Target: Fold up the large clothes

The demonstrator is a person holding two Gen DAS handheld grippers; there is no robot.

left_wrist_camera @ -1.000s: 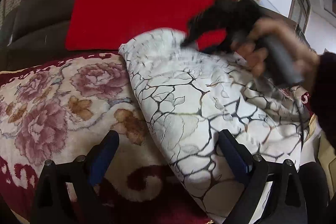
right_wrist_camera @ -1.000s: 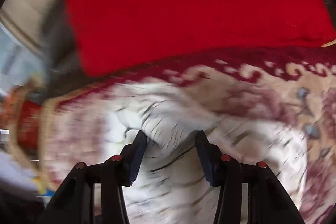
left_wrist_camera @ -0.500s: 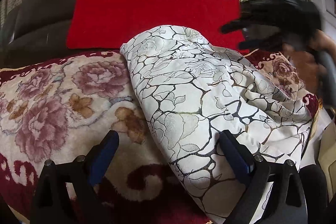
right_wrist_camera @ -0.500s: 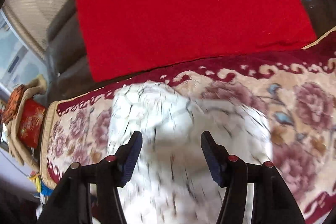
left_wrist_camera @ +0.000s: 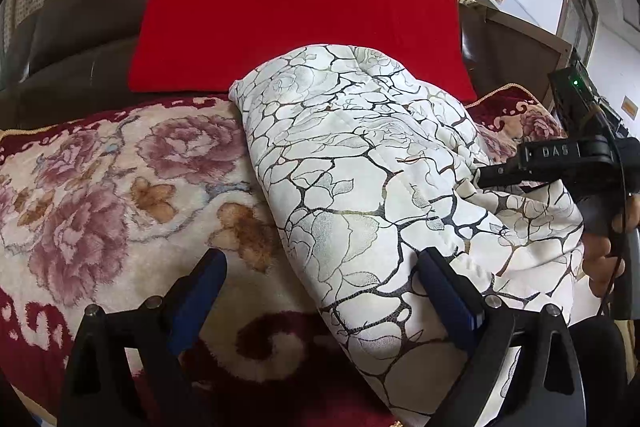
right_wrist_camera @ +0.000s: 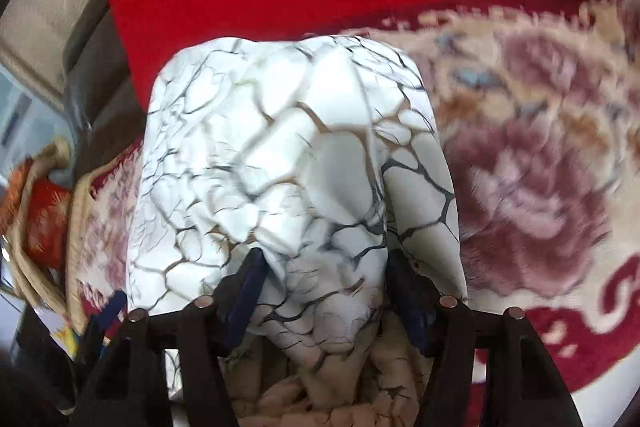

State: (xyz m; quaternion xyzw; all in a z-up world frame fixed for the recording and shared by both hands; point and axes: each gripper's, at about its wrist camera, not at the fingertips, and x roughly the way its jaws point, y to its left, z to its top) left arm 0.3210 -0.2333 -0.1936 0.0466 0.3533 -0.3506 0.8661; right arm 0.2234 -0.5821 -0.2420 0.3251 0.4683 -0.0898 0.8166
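Two blue-padded fingers of the left gripper (left_wrist_camera: 320,291) stand wide apart and hold nothing; one pad hangs over the carpet-like cover, the other sits against the edge of the white garment (left_wrist_camera: 360,187). That garment is puffy and quilted, printed all over with a dark crackle of veins edged in gold, and it lies in a long rumpled mound across the floral blanket (left_wrist_camera: 100,187) (plush pile, cream ground, mauve roses, deep red scroll border). Behind it a flat red cloth (left_wrist_camera: 296,11) with a stitched seam drapes a dark brown leather-look sofa back (left_wrist_camera: 80,27).

At the far side of the left view the right gripper (left_wrist_camera: 490,177) reaches into the garment's folds; raised letters on its black body read "DAS". From its own camera, the right gripper (right_wrist_camera: 324,291) has its pads part-way apart with a bunched ridge of the white fabric filling the gap between them, though blur hides whether they truly pinch it.
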